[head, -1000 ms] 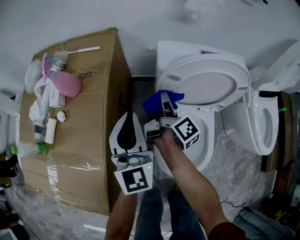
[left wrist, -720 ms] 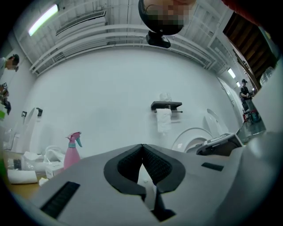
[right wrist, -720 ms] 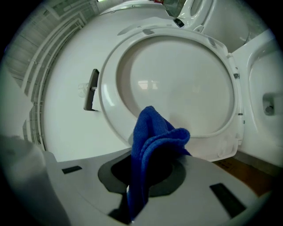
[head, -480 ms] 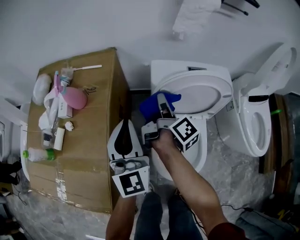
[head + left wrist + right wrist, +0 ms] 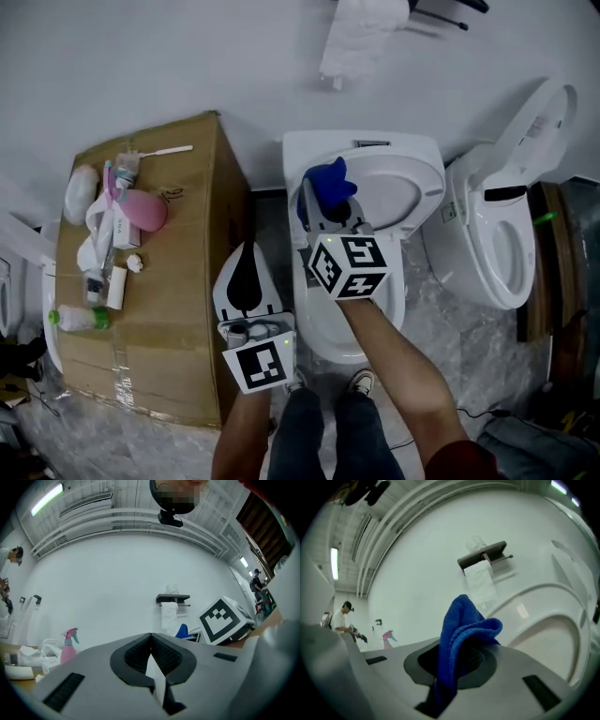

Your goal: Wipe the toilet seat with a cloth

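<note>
Jaws of my right gripper pinch the blue cloth by one fold at the far end of the toilet seat, my left gripper is pressed together empty, so hard scrubbing could tug the cloth free.

No lettering can be read; the marks on the cardboard box are too small.
</note>
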